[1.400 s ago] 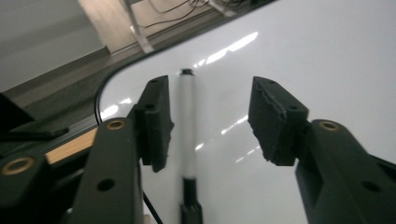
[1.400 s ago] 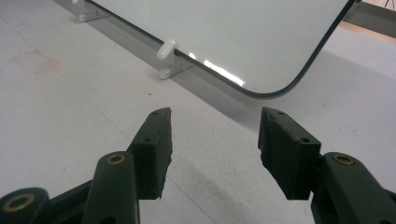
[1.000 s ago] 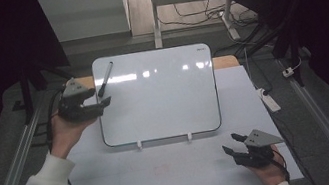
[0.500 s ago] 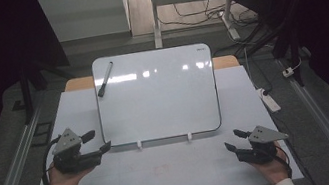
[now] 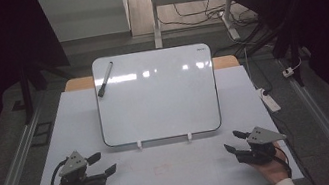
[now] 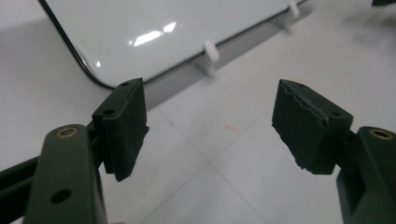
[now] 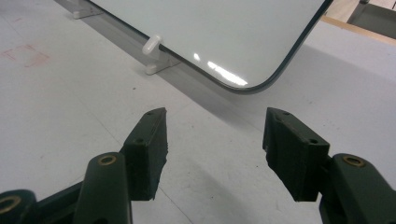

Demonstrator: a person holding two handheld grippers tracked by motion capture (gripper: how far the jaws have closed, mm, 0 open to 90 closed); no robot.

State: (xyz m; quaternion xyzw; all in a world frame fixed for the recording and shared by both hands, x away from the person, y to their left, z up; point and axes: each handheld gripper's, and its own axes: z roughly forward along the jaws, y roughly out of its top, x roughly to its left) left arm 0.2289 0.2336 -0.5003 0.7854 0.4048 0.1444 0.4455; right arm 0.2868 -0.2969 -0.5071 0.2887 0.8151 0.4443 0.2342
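Observation:
A whiteboard (image 5: 157, 93) leans on small white stands (image 5: 139, 144) in the middle of the white table (image 5: 176, 171). A black marker (image 5: 104, 79) lies on the board's upper left corner. My left gripper (image 5: 102, 164) rests low at the table's front left, its jaws wide and having just been opening, with nothing between them (image 6: 210, 126). The board's lower left corner (image 6: 93, 79) lies just ahead of it. My right gripper (image 5: 234, 141) sits at the front right, open and empty (image 7: 215, 140), facing the board's lower right corner (image 7: 247, 86).
A white power strip (image 5: 269, 100) lies beside the table's right edge. Metal rails (image 5: 9, 179) run along both sides of the table. Desk legs and cables (image 5: 189, 12) stand beyond the far edge. A faint red mark (image 5: 162, 166) is on the tabletop.
My left gripper left the marker on the board's upper left corner and came down and back to the table's front left. The right gripper stayed put.

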